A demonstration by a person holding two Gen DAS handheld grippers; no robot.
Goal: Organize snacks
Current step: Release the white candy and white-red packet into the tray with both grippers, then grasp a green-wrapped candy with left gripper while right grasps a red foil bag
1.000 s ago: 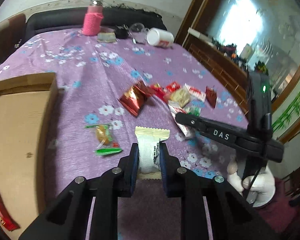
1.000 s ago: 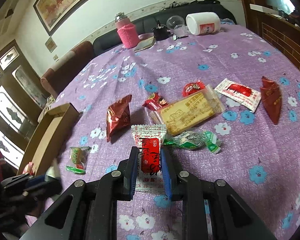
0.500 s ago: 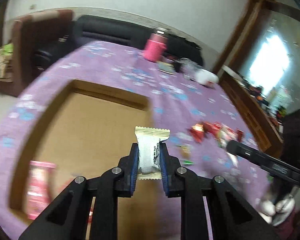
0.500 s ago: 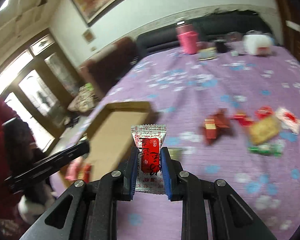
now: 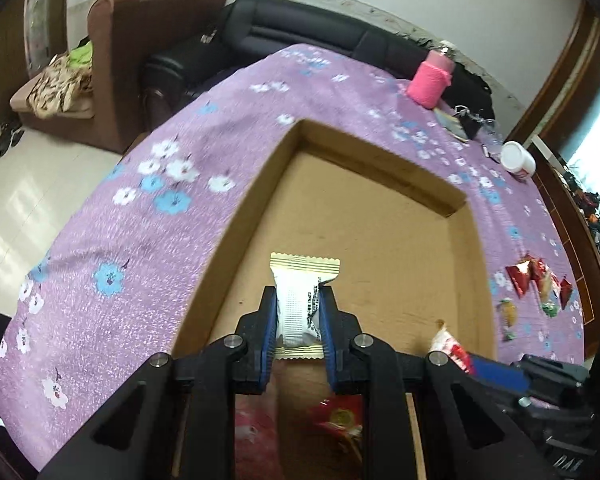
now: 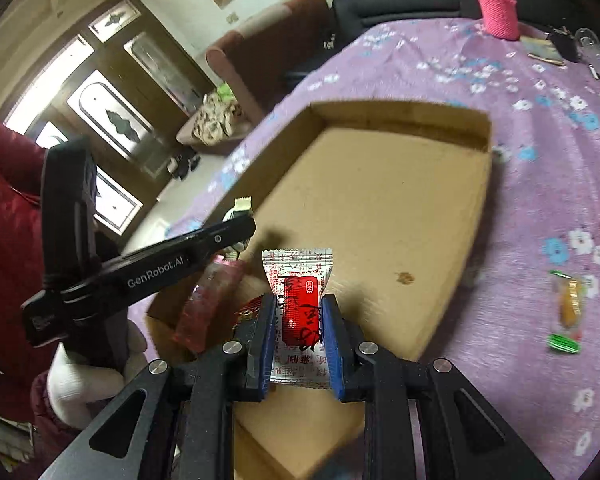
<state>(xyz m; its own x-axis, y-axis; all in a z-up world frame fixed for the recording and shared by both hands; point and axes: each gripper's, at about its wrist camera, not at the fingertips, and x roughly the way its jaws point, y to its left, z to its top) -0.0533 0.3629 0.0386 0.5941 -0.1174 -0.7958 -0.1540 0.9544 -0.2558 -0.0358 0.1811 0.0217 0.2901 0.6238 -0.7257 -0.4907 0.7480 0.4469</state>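
Blue-padded jaws of the left gripper point(image 5: 298, 328) pinch a white snack packet point(image 5: 300, 300) with gold crimped ends, held upright over the near part of the cardboard box point(image 5: 384, 160). Only the left wrist view shows the loose heap of red wrappers point(image 5: 534, 280) far right on the purple flowered cloth point(image 5: 140, 216), and the white jar point(image 5: 518, 157) lying beyond it. The right gripper point(image 6: 298, 334) is likewise clamped, on a silvery packet point(image 6: 298, 276) with a red label and red print, above the box's near edge. The right wrist view alone shows the person's white-gloved hand point(image 6: 88, 376) and red sleeve point(image 6: 4, 216) at left, a pink packet point(image 6: 208, 304) inside the box, and a green-ended candy point(image 6: 566, 308) on the cloth at right.
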